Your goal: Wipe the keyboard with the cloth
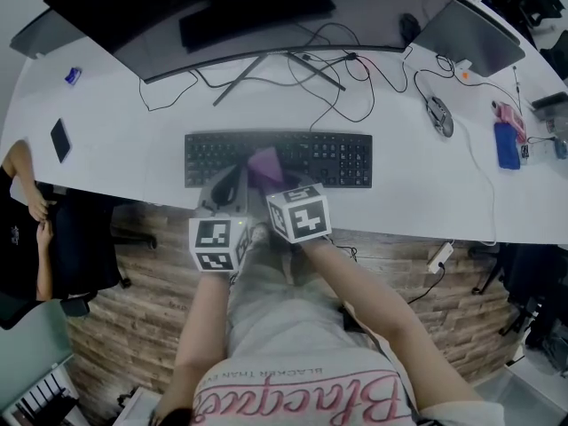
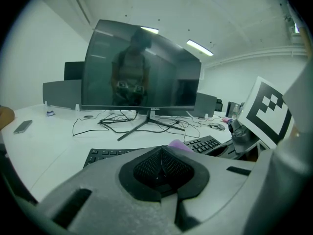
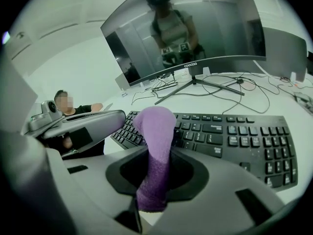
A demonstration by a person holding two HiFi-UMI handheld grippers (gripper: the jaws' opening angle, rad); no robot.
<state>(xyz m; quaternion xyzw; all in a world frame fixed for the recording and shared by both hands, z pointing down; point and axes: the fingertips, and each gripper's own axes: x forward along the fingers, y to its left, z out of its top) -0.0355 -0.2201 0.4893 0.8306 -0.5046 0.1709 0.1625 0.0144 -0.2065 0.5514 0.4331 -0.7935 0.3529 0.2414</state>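
Observation:
A black keyboard [image 1: 337,158] lies near the front edge of the white desk [image 1: 115,158]. A purple cloth [image 1: 264,165] rests on its middle keys. My right gripper [image 1: 264,183] is shut on that cloth [image 3: 155,131], which sticks up from between the jaws and folds over above the keyboard [image 3: 230,141]. My left gripper [image 1: 226,186] sits just left of it over the keyboard's front edge. In the left gripper view its jaws [image 2: 161,163] are shut with nothing between them, and the cloth [image 2: 178,144] peeks out behind them.
A wide curved monitor [image 1: 222,25] stands behind the keyboard, with loose cables [image 1: 328,78] around its stand. A mouse [image 1: 441,116] and blue items [image 1: 507,145] lie to the right, a phone [image 1: 59,139] to the left. A seated person [image 1: 22,202] is at the desk's left end.

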